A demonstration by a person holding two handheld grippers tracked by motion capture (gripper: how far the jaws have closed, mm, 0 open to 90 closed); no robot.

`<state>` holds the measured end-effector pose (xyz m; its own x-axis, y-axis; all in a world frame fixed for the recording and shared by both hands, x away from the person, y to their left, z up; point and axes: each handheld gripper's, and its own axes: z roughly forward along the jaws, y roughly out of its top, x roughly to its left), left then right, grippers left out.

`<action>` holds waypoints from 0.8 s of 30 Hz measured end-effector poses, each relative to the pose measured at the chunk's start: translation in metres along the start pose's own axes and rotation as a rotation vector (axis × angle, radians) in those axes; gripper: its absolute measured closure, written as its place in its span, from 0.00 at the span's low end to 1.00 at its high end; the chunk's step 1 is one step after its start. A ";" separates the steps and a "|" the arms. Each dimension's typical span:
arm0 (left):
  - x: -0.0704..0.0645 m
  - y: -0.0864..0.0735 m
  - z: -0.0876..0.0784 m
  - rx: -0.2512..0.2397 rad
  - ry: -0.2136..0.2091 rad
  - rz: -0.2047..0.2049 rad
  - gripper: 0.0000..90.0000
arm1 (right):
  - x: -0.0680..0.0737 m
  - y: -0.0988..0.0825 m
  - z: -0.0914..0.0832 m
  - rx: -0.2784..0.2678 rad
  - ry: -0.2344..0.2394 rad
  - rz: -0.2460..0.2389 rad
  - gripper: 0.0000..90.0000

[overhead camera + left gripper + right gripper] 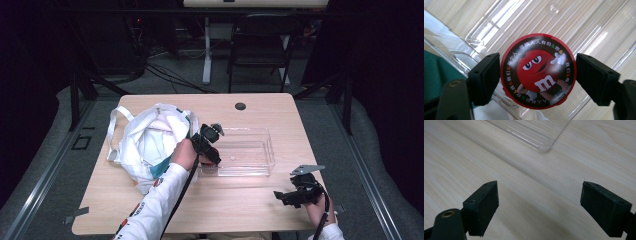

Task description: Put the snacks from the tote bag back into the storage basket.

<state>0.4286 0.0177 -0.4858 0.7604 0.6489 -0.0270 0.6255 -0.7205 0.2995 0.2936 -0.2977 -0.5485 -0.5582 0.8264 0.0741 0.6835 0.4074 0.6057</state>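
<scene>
left gripper (537,72) just let go of red candy tin (538,71) over clear tray (584,30), jaws slightly apart w/ tin between; right gripper (539,207) wide open, empty. next prob back to bag (150,142) for more

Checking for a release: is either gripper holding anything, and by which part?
Apparently nothing: the red candy tin sits inside the left gripper, pads just off its rim. The right gripper is empty.

A pale wooden table (250,205) with rounded corners is standing on grey floor, a small black round cap (240,106) sitting near its far edge. A black folding chair (260,45) and a white desk leg (207,50) are standing beyond, cables lying beside.
</scene>
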 end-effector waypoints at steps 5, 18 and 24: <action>0.001 0.000 -0.012 -0.040 -0.010 -0.016 0.17 | 0.000 0.000 -0.001 -0.007 0.000 0.003 0.16; 0.011 -0.013 -0.069 -0.157 0.030 -0.031 0.02 | 0.001 0.000 0.000 -0.006 -0.001 0.004 0.16; 0.027 -0.032 -0.094 -0.189 0.077 -0.059 0.01 | 0.000 0.000 -0.001 -0.003 0.000 0.004 0.16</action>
<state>0.4127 0.0815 -0.4067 0.7034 0.7105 0.0213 0.6190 -0.6270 0.4730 0.2935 -0.2977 -0.5479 -0.5552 0.8282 0.0763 0.6843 0.4026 0.6080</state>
